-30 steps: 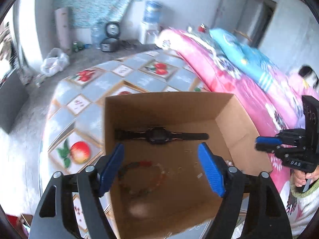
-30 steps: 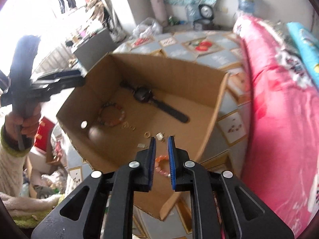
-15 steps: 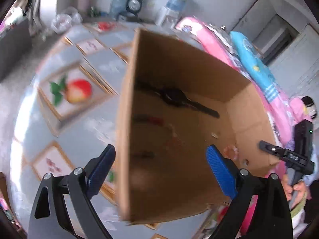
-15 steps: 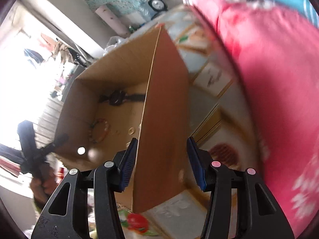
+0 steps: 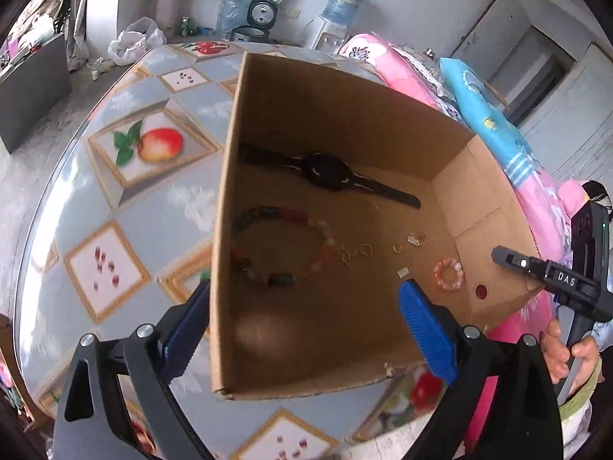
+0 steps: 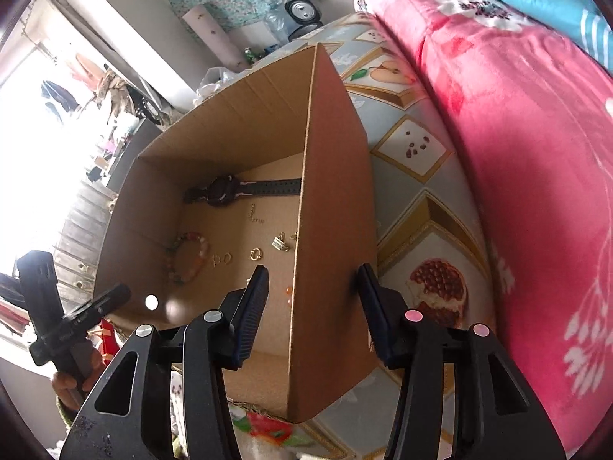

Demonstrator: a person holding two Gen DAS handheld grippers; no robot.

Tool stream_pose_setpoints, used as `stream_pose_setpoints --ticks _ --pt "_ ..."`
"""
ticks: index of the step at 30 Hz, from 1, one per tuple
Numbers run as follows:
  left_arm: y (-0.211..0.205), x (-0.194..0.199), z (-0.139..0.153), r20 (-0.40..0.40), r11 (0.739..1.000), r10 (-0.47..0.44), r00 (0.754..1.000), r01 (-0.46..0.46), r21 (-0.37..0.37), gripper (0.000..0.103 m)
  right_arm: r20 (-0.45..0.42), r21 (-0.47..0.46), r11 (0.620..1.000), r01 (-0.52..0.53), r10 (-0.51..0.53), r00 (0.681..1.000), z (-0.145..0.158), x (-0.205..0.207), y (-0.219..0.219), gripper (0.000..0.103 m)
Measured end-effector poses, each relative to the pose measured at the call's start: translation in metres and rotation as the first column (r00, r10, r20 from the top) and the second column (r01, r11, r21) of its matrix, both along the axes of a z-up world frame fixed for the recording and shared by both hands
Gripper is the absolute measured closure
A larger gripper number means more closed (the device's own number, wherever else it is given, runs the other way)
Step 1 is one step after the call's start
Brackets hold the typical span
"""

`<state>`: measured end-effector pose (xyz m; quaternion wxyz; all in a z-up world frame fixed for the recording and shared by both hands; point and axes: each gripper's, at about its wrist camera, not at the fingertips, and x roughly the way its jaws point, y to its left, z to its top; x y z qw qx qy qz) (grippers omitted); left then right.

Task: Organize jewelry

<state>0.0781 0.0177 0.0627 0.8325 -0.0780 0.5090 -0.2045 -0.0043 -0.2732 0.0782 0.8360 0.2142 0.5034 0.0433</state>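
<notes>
Both jaws stand apart, each pair astride one wall of the cardboard box (image 5: pixel 345 115); the left gripper (image 5: pixel 302 329) is spread wide, with the box's left wall between its blue pads; the outer pad lies just beside the wall, whether it touches I cannot tell, while the inner pad hangs clear inside the box; the right gripper (image 6: pixel 314 306) is about half open, its jaws having just been opening, with the box's right wall between the pads and neither pad visibly pressing on it; nothing is gripped by either.

Jewelry lies on the box floor, beyond both sets of fingertips; a small pink bead ring (image 5: pixel 448 274) sits just beyond the left gripper's inner pad, near the right wall; a large multicoloured bead bracelet (image 5: pixel 283 247) lies near the left wall; small gold rings (image 5: pixel 366 250) and clasps are scattered between the two; a black watch (image 5: pixel 329 171) lies flat along the far wall.

Box stands on a table (image 5: pixel 115 191) with a fruit-print covering; pink bedding (image 6: pixel 517 153) lies just right of the table.
</notes>
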Motion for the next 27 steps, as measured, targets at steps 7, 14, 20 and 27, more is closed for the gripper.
stream_pose_setpoints --ticks 7,14,20,27 --pt "0.007 -0.034 0.006 0.002 1.000 0.008 1.000 -0.008 -0.024 0.011 -0.007 -0.003 1.000 -0.002 0.002 1.000 0.003 -0.037 0.007 0.055" --pt "0.013 -0.052 -0.001 0.000 0.999 0.019 1.000 -0.019 -0.038 0.010 -0.040 0.013 1.000 0.016 -0.015 0.999 -0.013 -0.053 0.011 0.055" --pt "0.006 -0.054 -0.001 0.041 1.000 0.010 0.999 -0.010 -0.014 0.009 -0.015 -0.031 0.999 0.027 -0.027 1.000 -0.011 -0.052 0.014 0.055" --pt "0.000 -0.050 -0.004 0.051 1.000 0.019 0.999 -0.019 -0.009 0.008 -0.010 -0.028 0.999 0.035 -0.035 0.999 -0.015 -0.053 0.012 0.054"
